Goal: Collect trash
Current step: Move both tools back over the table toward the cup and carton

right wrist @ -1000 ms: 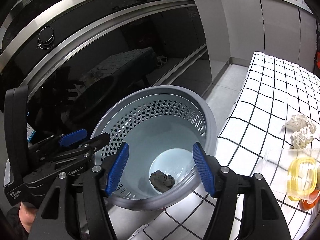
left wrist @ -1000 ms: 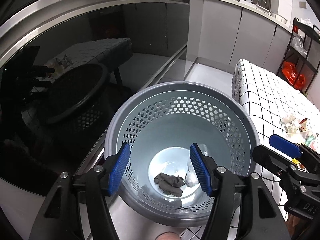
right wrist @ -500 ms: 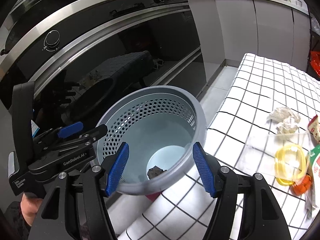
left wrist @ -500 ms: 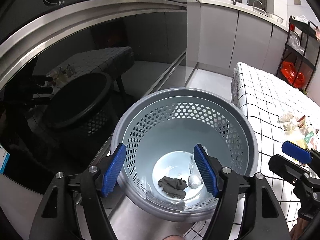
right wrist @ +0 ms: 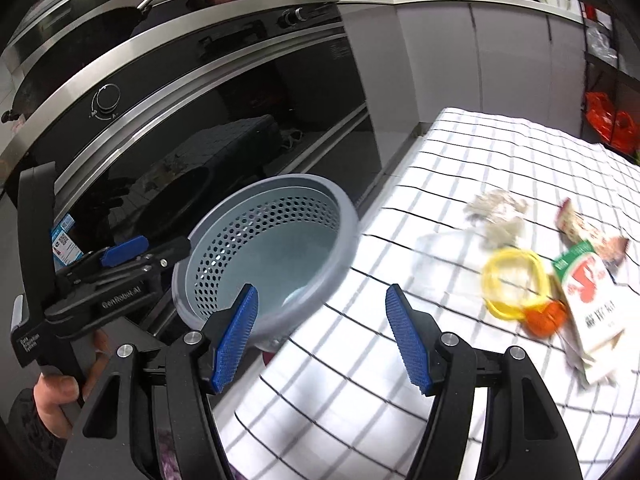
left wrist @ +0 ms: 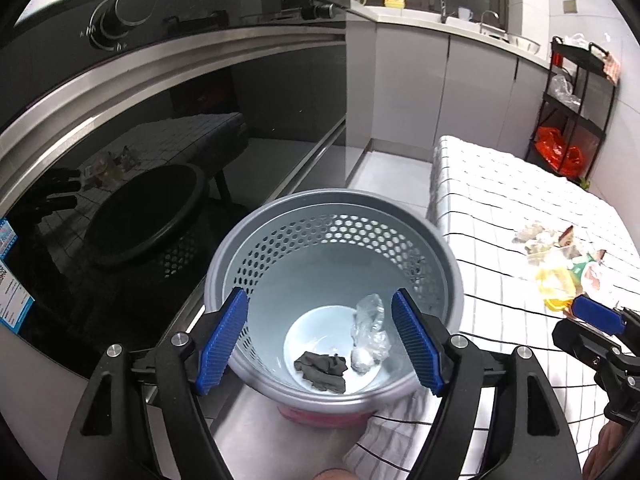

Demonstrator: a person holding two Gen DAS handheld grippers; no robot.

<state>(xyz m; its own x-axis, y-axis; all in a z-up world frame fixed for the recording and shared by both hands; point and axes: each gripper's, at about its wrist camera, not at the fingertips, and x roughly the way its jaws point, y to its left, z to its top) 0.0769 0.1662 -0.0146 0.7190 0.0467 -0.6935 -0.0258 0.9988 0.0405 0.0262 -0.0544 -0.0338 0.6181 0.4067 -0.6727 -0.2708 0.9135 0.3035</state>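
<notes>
A grey perforated trash basket (left wrist: 452,264) stands beside the checked table; it also shows in the right wrist view (right wrist: 344,216). Inside lie a dark crumpled scrap (left wrist: 322,368) and a clear plastic wad (left wrist: 370,340). My left gripper (left wrist: 320,344) is open and empty above the basket. My right gripper (right wrist: 322,336) is open and empty over the table's near edge. On the table lie crumpled paper (right wrist: 498,216), a yellow ring (right wrist: 512,284), an orange piece (right wrist: 544,318) and a white, green and red packet (right wrist: 592,296).
A black oven front (right wrist: 240,92) with steel trim runs along the left. The checked tablecloth (right wrist: 360,392) covers the table on the right. A black rack (left wrist: 576,92) with red bags stands at the far right. Grey cabinets (left wrist: 460,92) line the back.
Both grippers have pulled up and back from the basket. The right gripper has swung right toward the table, bringing the packet and yellow ring into view. Both stay open.
</notes>
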